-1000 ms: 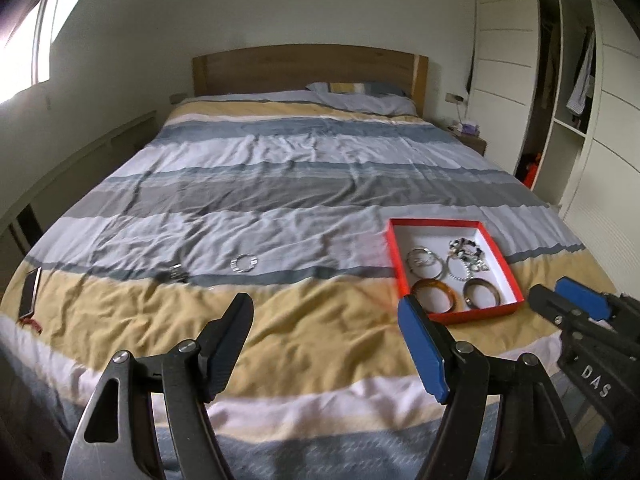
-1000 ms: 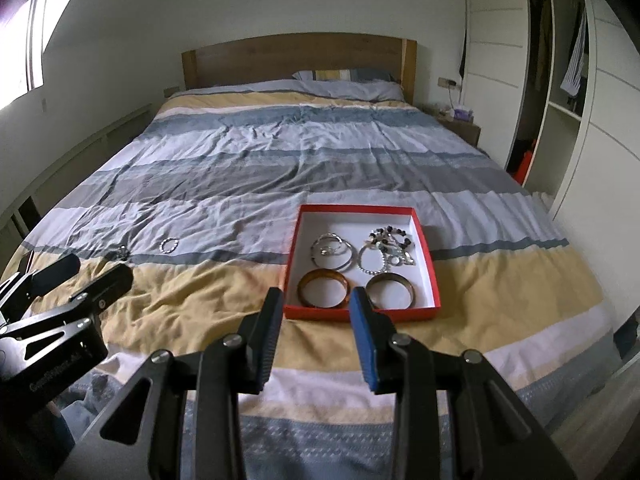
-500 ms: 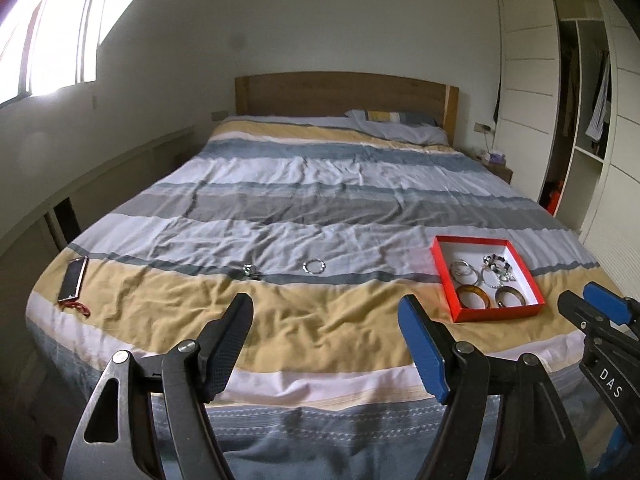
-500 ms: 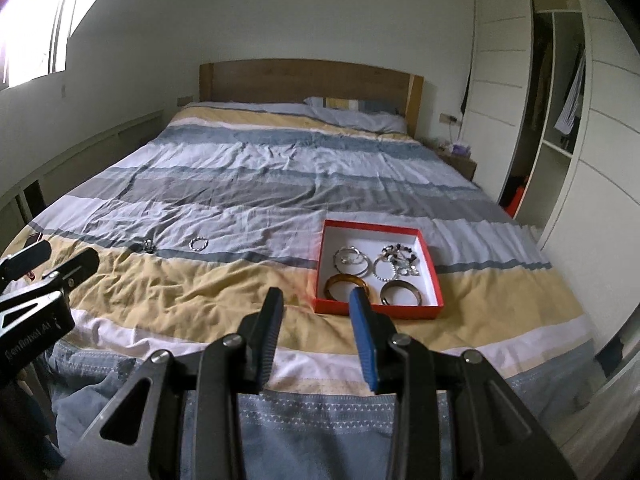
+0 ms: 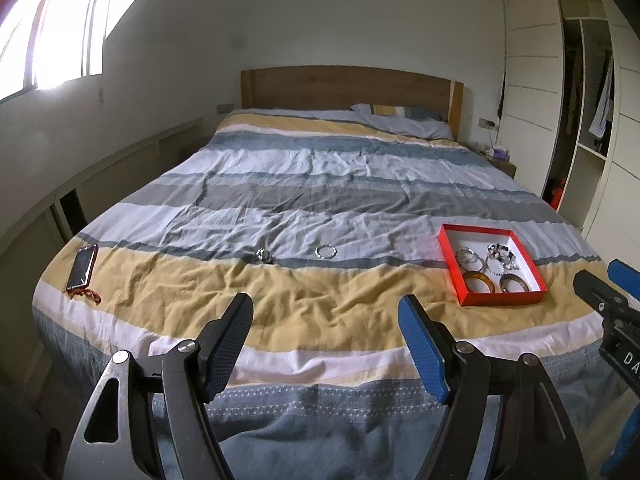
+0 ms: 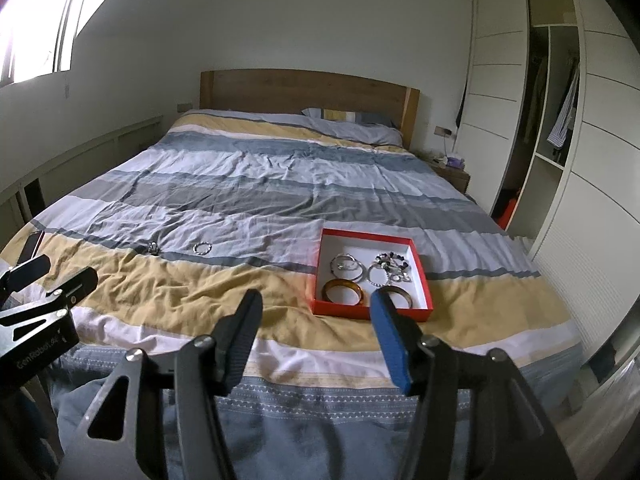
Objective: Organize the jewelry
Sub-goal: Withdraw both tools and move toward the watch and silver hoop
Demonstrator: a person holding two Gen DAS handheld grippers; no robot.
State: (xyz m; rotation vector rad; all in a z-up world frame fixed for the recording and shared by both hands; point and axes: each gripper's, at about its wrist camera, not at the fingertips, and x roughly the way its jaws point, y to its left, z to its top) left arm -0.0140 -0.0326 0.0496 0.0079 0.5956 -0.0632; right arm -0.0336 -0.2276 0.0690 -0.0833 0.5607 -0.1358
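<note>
A red tray point(image 5: 450, 264) point(image 6: 320, 272) lies on the striped bed near its foot, holding several bracelets, among them an amber bangle point(image 5: 478, 281) point(image 6: 343, 291). A silver beaded bracelet point(image 5: 325, 251) point(image 6: 201, 248) and a small silver piece point(image 5: 264, 256) point(image 6: 153, 247) lie loose on the cover, left of the tray. My left gripper point(image 5: 325, 312) is open and empty, held back from the foot of the bed. My right gripper point(image 6: 316, 310) is open and empty, just short of the tray.
A phone point(image 5: 82, 266) with a red cord lies at the bed's left corner. A wooden headboard point(image 5: 348, 86) and pillow are at the far end. A wardrobe point(image 6: 560, 140) stands on the right, a low white ledge point(image 5: 100, 168) on the left.
Both grippers have pulled back from the bed and risen, so the bed and tray look smaller. My right gripper has opened wider. The jewelry has not moved.
</note>
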